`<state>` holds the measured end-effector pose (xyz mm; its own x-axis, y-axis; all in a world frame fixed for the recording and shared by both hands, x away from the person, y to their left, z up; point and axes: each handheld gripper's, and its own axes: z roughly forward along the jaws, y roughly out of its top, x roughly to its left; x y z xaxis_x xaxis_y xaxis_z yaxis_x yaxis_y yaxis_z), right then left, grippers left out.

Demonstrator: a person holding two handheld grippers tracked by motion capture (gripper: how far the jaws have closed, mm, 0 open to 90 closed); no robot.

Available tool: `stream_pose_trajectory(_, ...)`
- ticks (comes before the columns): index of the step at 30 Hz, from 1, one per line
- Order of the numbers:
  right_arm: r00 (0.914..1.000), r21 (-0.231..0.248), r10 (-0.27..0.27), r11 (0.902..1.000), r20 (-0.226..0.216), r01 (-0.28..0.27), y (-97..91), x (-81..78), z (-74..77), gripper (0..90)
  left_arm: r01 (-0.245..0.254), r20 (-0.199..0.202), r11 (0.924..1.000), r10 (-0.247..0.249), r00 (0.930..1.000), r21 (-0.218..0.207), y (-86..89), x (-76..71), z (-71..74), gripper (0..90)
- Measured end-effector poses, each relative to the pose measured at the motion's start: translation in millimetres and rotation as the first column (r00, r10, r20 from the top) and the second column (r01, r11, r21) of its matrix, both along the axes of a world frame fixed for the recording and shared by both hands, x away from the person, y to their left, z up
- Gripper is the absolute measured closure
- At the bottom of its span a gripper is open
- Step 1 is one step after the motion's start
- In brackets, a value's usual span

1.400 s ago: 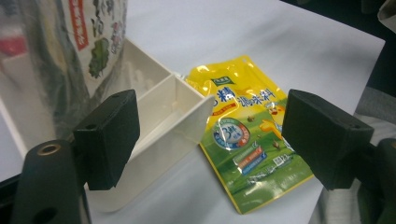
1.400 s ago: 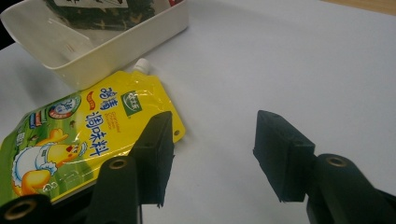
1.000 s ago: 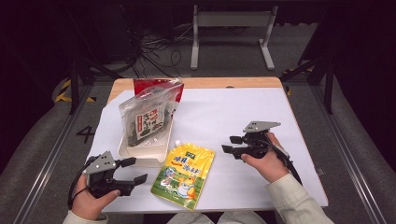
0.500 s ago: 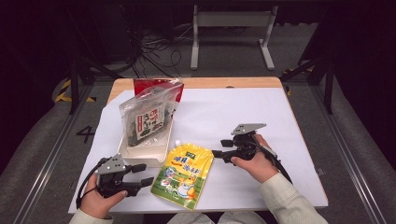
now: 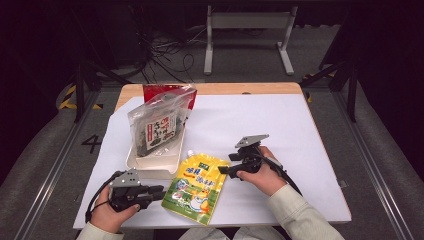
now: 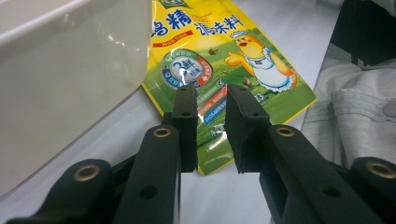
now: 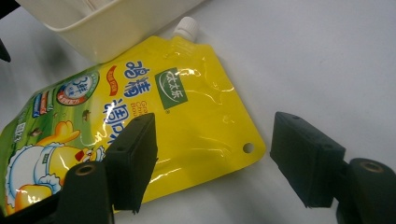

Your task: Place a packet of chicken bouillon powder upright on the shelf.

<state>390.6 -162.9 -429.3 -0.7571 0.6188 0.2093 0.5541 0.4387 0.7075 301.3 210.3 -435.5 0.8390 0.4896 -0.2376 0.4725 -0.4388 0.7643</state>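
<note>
Jaws first: from the high view, the left gripper lies low at the near left edge of the yellow spouted pouch, the right gripper at the pouch's right edge; how wide either stands is hard to read from here. That pouch lies flat on the white worktop, just beside a cream tray holding a clear bag.

Left gripper view: its jaws have just been closing and stand narrow, a slim gap left, nothing gripped; the pouch's bottom edge lies beyond them.

Right gripper view: its jaws have just been opening and stand wide, straddling the pouch's punched corner, not pressing it. The pouch's lower part is cut off.
</note>
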Motion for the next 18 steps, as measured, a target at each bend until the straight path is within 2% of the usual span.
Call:
stream_pose_trajectory(3,1.0,-0.002,0.0,1.0,-0.003,0.0,0.7,0.9,-4.3,30.5,-0.001,-0.004,1.0,0.001,1.0,0.009,-1.9,0.9,-3.2,72.4)
stream_pose_trajectory(10,0.9999,-0.001,-0.002,1.0,-0.014,0.002,2.8,4.5,-13.0,27.0,0.028,-0.026,0.9983,-0.026,0.9993,0.052,-7.5,1.9,-8.3,77.7)
stream_pose_trajectory(15,0.9996,-0.005,-0.002,1.0,-0.027,0.002,5.0,5.6,-16.6,25.8,0.031,-0.041,0.9976,-0.028,0.9987,0.063,-10.6,3.2,-11.9,77.1)
stream_pose_trajectory(18,0.9994,-0.01,0.004,0.9999,-0.035,-0.004,6.5,6.7,-19.4,24.8,0.044,-0.045,0.9954,-0.041,0.9982,0.085,-13.4,3.4,-13.9,78.0)
